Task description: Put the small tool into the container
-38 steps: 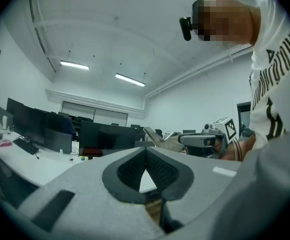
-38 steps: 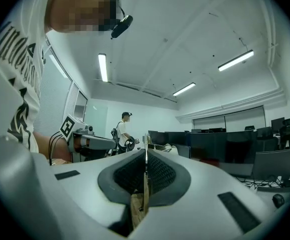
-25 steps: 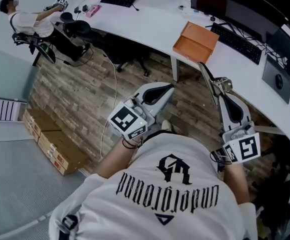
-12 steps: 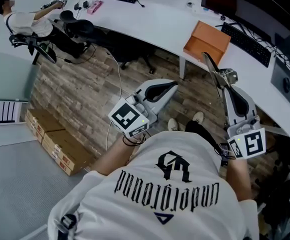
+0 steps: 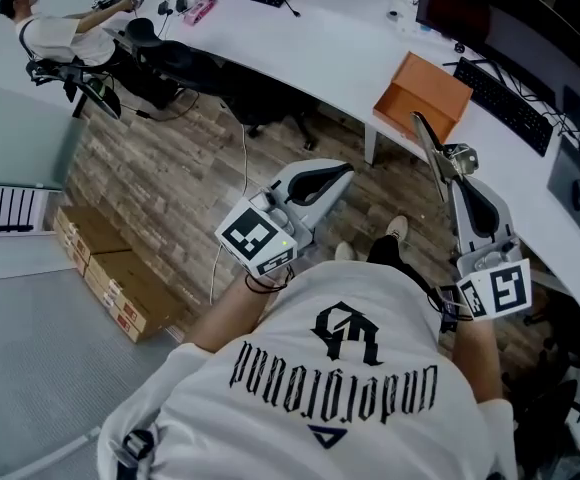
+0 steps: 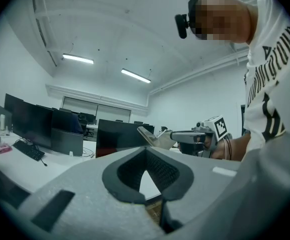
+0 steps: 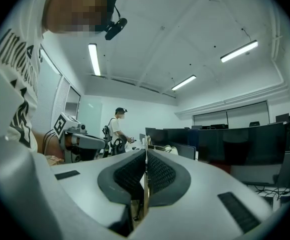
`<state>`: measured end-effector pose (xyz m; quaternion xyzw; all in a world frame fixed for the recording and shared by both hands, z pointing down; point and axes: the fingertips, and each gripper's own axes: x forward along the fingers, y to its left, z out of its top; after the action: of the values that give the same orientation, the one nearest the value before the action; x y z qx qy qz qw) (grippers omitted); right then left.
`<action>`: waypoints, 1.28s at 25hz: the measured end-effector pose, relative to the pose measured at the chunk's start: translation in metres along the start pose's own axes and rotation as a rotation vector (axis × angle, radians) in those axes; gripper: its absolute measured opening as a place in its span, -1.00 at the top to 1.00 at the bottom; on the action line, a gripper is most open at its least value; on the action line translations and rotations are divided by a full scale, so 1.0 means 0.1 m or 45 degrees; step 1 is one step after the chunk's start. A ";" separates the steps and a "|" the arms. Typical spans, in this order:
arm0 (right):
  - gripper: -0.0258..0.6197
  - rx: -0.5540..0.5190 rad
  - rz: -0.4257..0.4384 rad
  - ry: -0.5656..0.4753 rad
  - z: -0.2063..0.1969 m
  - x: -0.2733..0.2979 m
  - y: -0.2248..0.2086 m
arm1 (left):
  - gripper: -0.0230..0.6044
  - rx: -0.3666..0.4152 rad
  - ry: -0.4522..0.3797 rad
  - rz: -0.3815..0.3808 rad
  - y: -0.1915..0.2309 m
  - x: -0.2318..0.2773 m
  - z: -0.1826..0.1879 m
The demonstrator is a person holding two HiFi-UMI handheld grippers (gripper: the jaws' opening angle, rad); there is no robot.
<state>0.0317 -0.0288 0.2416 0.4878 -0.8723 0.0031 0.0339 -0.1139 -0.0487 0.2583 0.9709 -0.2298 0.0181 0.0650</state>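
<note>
A: Where is the small flat-bladed metal implement [image 5: 426, 139] seen?

B: It is gripped in the right tool [image 5: 452, 171], at the right of the head view, about mid-height. In the right gripper view the pads are pressed flat on its thin blade, which is shown edge-on between them. The blade is pointed toward the upper left of the frame.

A: And the container?

B: A shallow open orange cardboard box [image 5: 422, 90] is set on the curved white tabletop [image 5: 340, 43], in the upper right of the frame, close to the tabletop's near edge. Only its own orange floor and low walls are shown inside. The implement is held outside it. In the picture the blade tip is seen against the box's lower edge, and the rest lies below that.

A: How is the left tool [image 5: 344, 174] found?

B: It is clenched on nothing. In the left gripper view its tips are drawn together, with a narrow wedge of gap nearer the camera, and tabletop and floor are glimpsed through it. It is placed at frame centre, apart from the box.

A: Are other containers noted?

B: At the left of the frame brown cardboard cartons [image 5: 110, 283] are laid on the wooden plank floor [image 5: 170, 178]. They are shut, so their contents cannot be told. On the tabletop, a black keyboard [image 5: 500, 103] is placed just right of the orange box.
</note>
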 end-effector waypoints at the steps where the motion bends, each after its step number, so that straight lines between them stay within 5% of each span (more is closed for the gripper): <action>1: 0.85 0.002 0.009 0.003 -0.01 0.03 -0.05 | 0.88 -0.003 0.000 0.011 0.03 0.04 0.01; 21: 0.85 -0.046 0.139 -0.004 0.00 0.27 -1.49 | 0.88 0.040 -0.045 0.143 0.30 1.34 0.13; 32: 0.85 -0.004 0.156 0.024 -0.12 0.42 -1.82 | 0.88 -0.025 -0.047 0.171 0.48 1.66 0.07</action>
<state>0.1655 -0.1592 0.2511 0.4333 -0.9002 0.0084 0.0428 0.0132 -0.1663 0.2677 0.9528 -0.2957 0.0021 0.0691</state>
